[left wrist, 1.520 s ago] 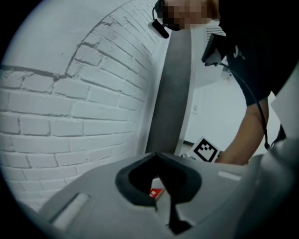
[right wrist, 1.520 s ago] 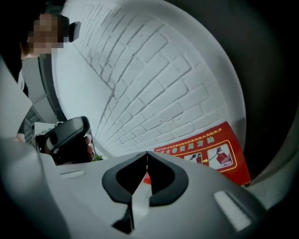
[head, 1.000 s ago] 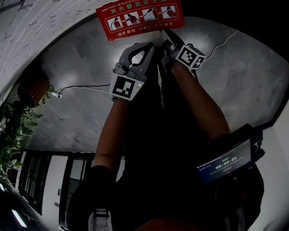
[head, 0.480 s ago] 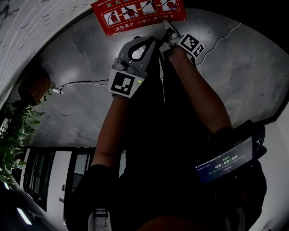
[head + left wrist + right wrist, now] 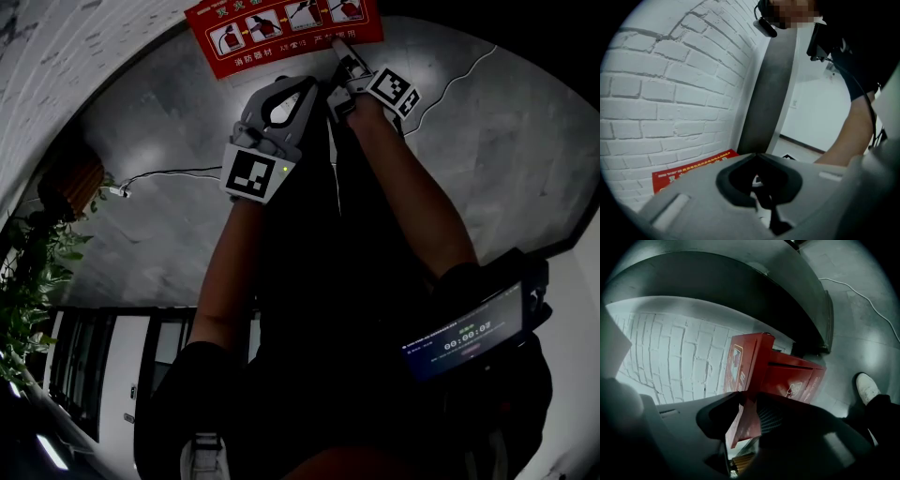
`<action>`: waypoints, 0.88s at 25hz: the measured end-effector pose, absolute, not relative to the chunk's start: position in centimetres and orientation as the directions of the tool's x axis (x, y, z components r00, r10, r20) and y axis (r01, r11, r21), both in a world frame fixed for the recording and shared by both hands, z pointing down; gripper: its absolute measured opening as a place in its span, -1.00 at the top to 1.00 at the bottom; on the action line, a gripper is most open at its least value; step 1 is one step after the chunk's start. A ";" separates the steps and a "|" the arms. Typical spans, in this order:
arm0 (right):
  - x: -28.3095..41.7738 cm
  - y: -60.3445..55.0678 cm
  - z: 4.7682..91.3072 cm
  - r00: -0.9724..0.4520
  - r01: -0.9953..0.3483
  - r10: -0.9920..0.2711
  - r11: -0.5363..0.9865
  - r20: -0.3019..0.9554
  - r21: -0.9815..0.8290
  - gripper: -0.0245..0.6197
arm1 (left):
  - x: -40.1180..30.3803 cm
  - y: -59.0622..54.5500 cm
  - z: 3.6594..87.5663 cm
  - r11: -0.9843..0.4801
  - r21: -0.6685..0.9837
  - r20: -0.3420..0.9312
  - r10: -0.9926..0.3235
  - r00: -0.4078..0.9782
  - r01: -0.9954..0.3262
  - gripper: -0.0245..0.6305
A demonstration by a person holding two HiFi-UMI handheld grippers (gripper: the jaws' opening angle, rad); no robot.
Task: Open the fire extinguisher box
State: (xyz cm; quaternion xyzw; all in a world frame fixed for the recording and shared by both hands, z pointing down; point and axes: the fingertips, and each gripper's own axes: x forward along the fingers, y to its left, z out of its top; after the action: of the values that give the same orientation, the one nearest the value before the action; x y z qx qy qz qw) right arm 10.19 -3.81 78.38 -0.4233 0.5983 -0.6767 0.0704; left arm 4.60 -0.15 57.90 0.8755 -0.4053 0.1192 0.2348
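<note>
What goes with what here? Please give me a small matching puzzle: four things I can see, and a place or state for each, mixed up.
Things:
1. left gripper
2. right gripper
3. white shoe
4. plant

Places or states:
A. on the grey floor, near the red box
B. jaws together, nothing between them
C. green leaves at the head view's left edge
D. jaws on the edge of the red lid

Pairs: 1-B, 2-D, 3-A, 4-C.

The right gripper's jaws have just been closing, with the red lid between them.
</note>
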 end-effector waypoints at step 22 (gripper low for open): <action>9.1 -7.3 67.9 -0.662 -0.206 -0.715 -0.116 0.226 -0.972 0.67 | 3.0 -0.9 56.4 -0.546 0.278 0.378 -0.694 0.613 -0.790 0.92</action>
State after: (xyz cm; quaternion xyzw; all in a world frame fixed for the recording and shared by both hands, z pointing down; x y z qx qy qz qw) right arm 9.10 -7.35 67.93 -0.3623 0.6357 -0.6533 0.1946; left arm 3.03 -0.86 56.38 0.8721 -0.4254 0.1125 0.2142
